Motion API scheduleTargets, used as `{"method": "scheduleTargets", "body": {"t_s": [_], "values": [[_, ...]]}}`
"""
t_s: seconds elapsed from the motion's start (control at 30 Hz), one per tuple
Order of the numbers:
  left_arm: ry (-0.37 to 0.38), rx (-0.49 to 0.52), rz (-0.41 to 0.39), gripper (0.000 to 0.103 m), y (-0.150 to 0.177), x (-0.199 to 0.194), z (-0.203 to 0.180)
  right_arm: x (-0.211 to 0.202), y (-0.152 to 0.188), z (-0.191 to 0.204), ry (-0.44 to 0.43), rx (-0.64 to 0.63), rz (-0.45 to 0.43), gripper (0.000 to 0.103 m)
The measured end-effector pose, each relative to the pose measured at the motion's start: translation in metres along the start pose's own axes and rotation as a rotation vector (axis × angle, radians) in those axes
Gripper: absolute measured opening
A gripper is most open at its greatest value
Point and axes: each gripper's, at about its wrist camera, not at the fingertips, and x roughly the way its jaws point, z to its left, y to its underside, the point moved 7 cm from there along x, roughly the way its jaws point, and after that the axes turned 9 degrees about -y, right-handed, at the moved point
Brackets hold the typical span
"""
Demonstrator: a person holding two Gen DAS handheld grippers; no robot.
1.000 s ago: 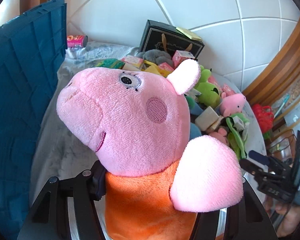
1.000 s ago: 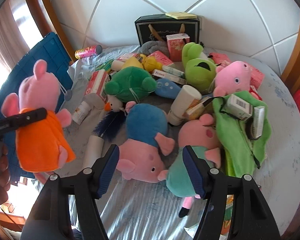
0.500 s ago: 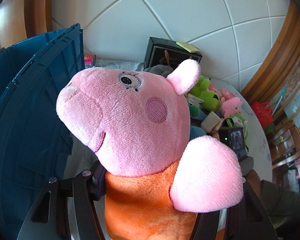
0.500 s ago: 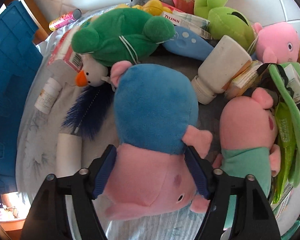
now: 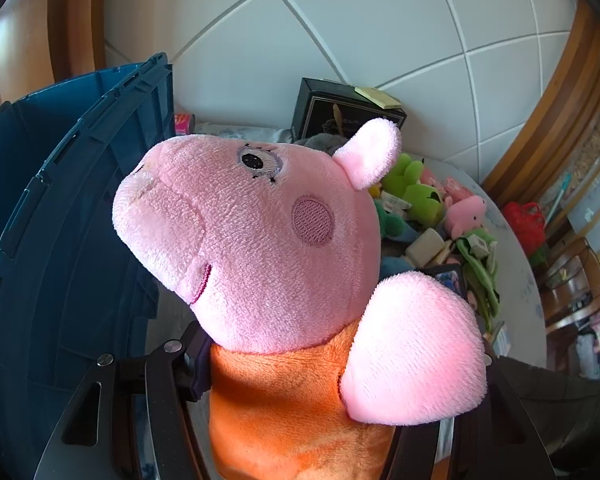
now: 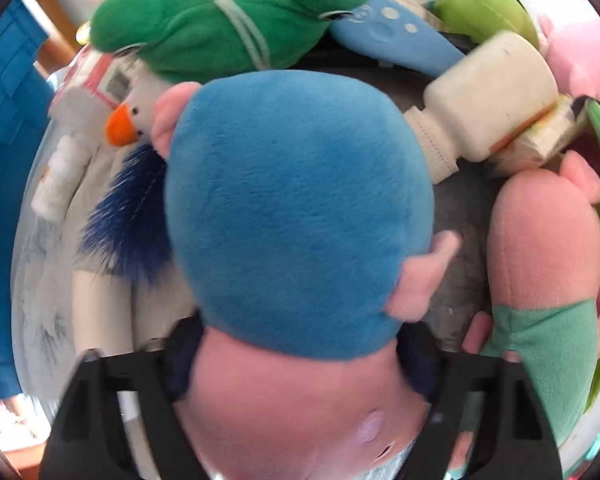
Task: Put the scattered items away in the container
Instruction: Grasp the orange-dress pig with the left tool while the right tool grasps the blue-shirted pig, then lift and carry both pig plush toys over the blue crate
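My left gripper (image 5: pixel 324 364) is shut on a pink pig plush in an orange dress (image 5: pixel 260 248) and holds it up beside the dark blue crate (image 5: pixel 60 208) at the left. My right gripper (image 6: pixel 300 352) has its jaws around the neck of a pig plush in a blue shirt (image 6: pixel 296 216) lying on the table, pads touching both sides. The view is blurred and the fingertips are partly hidden by the plush.
Around the blue-shirt pig lie a green plush (image 6: pixel 228 20), a white bottle (image 6: pixel 496 104), a pig in a teal shirt (image 6: pixel 548 264), a blue feather toy (image 6: pixel 128 220) and a blue crate (image 6: pixel 0 160) at left. A black box (image 5: pixel 340 108) stands by the tiled wall.
My left gripper has lifted the orange-dress pig higher, level with the crate rim. My right gripper has dropped onto the blue-shirt pig and closed in around its neck.
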Motion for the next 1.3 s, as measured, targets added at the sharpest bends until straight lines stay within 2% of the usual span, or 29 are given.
{"method": "scheduleTargets", "body": {"t_s": [0.23,0.73,1.03,1.3], "values": [[0.019,0.009,-0.005,0.061,-0.001,-0.004,-0.014,-0.037,0.002,0.011,-0.027,-0.048,-0.068,0.063],[0.089,0.034,-0.067,0.061,-0.012,-0.021,-0.082,-0.171,0.004,0.002,-0.082,-0.025,-0.276,0.063],[0.119,0.031,-0.112,0.061,-0.016,-0.041,-0.125,-0.251,0.021,-0.021,-0.089,-0.018,-0.387,0.063],[0.142,0.038,-0.137,0.061,-0.019,-0.05,-0.17,-0.305,0.035,-0.044,-0.098,-0.007,-0.467,0.063]]}}
